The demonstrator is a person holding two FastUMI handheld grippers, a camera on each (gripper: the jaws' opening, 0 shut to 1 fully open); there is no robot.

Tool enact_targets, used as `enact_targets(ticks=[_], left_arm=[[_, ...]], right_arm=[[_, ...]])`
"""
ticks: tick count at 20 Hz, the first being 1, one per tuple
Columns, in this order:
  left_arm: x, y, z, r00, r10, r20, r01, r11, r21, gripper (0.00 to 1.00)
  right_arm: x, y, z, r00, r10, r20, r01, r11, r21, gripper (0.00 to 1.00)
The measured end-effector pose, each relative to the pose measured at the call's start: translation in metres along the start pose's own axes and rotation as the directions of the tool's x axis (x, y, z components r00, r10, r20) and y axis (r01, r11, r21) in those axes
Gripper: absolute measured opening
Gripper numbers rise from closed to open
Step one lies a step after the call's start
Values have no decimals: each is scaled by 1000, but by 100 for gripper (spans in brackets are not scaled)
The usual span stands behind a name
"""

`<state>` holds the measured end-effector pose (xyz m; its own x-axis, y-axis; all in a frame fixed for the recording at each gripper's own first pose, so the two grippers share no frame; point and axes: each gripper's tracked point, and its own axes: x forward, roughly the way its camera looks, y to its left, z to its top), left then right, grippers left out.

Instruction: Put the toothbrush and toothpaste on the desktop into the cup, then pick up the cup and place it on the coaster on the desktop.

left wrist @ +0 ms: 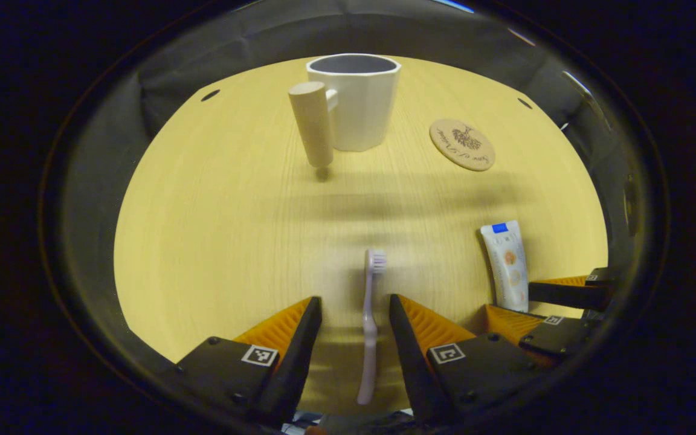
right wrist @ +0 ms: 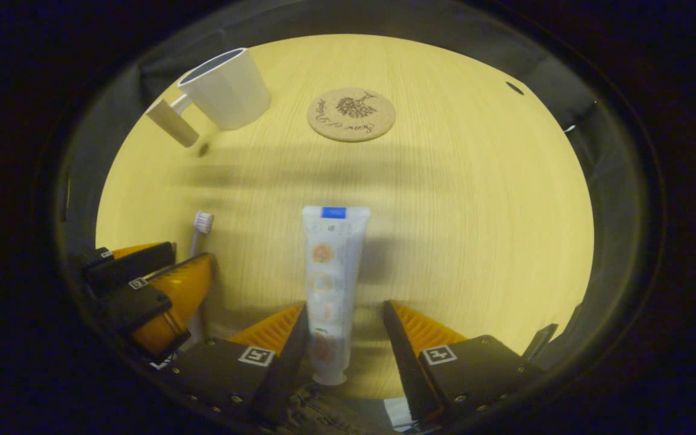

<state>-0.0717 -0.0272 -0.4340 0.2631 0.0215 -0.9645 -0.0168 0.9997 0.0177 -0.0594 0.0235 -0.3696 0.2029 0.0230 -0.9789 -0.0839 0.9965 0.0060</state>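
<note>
A pale lilac toothbrush [left wrist: 371,326] lies flat on the yellow wooden desktop [left wrist: 215,229], bristles pointing away. My left gripper [left wrist: 354,299] is open and straddles its handle, with a gap on each side. A white toothpaste tube [right wrist: 331,272] lies with its cap toward me, between the fingers of my open right gripper [right wrist: 344,305]; the left finger is close against the tube and the right one stands apart. The white cup [left wrist: 360,103] with a wooden peg handle [left wrist: 313,124] stands upright at the far side. The round cork coaster [left wrist: 461,144] lies to its right.
The two grippers sit side by side near the front edge; the right gripper [left wrist: 559,302] flanks the toothpaste [left wrist: 507,266], and the left gripper [right wrist: 142,284] sits by the toothbrush head [right wrist: 203,222]. Bare desktop [right wrist: 475,211] separates them from cup [right wrist: 227,87] and coaster [right wrist: 351,115].
</note>
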Motion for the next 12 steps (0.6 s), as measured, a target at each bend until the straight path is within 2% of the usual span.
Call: enact_targets(ticks=[1, 2, 3, 4, 6, 7, 8, 9, 10, 11, 12], left_arm=[[0, 0, 0, 1000, 1, -10, -1, 1000, -4, 83], [1, 0, 1, 1000, 3, -20, -3, 1000, -10, 76], [1, 0, 2, 1000, 2, -30, -3, 1000, -8, 83], [-1, -2, 3, 1000, 2, -26, -3, 1000, -6, 82], [2, -2, 4, 1000, 10, -24, -10, 1000, -22, 44], [2, -4, 5, 1000, 5, -28, -6, 1000, -16, 37], [2, -3, 5, 1000, 15, -18, -16, 1000, -14, 43], [2, -4, 4, 1000, 16, -24, -16, 1000, -11, 9], [2, -4, 5, 999, 21, -29, -21, 1000, -7, 9], [1, -4, 8, 1000, 19, -24, -20, 1000, -4, 9], [3, -3, 7, 999, 19, -34, -19, 1000, -15, 10]], right_arm=[[-2, 0, 1, 1000, 1, 0, -1, 1000, 5, 71], [-2, -1, 1, 1000, 1, -3, -1, 1000, 8, 71], [-3, -2, 0, 1000, 1, -10, -1, 1000, 14, 71], [-3, -3, 1, 1000, -2, -7, 2, 1000, 23, 71], [-6, -7, 0, 1000, -10, -28, 11, 1000, 24, 59], [-3, -9, -1, 1000, -10, -27, 11, 999, 31, 59], [1, -8, -2, 999, -7, -33, 8, 1000, 30, 35], [-4, -8, -4, 999, -6, -41, 7, 1000, 26, 34], [-4, -10, 0, 1000, -3, -29, 4, 999, 35, 33], [-3, -7, -4, 999, 4, -38, -3, 999, 37, 19], [-6, -8, 0, 1000, 9, -26, -8, 999, 40, 22]])
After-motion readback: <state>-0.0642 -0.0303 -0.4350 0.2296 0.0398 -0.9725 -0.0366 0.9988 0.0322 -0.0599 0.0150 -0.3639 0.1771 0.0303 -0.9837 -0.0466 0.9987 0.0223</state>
